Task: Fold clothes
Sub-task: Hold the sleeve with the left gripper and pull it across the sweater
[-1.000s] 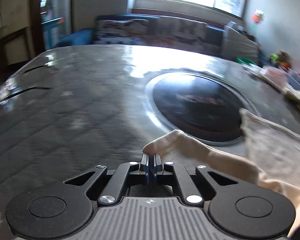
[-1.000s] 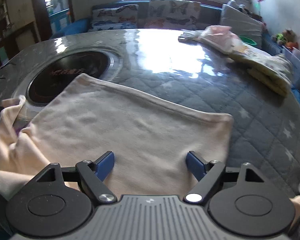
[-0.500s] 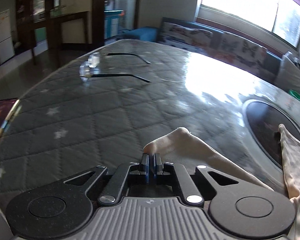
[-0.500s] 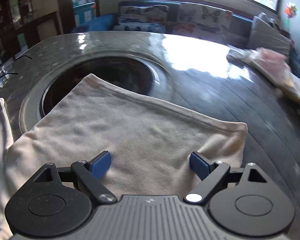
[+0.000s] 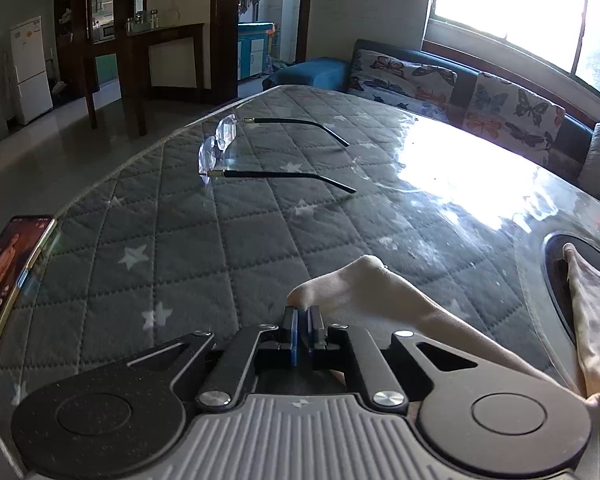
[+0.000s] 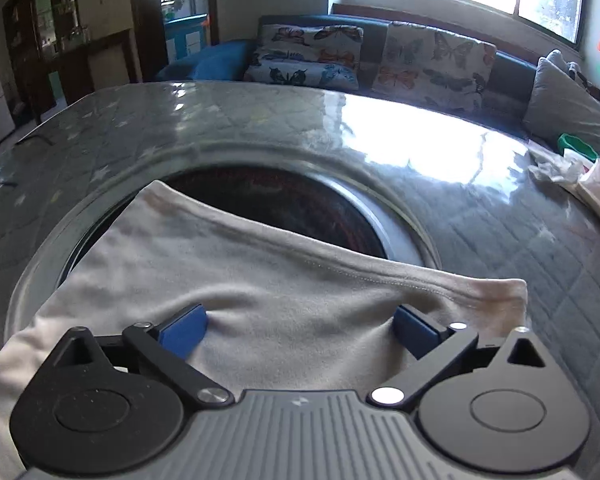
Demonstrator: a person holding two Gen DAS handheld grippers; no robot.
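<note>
Left gripper (image 5: 302,316) is clenched on a corner of the cream garment (image 6: 260,280), drawing it out over the quilted table (image 5: 180,240), likely to stretch it flat for folding, while the right gripper (image 6: 300,326), jaws spread wide, rests on the cloth to pin it.

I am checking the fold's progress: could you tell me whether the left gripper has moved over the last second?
Yes. The left gripper, shut on the cream garment, has swung leftward: the round inset slid from centre to the right edge, and the eyeglasses came into view.
</note>
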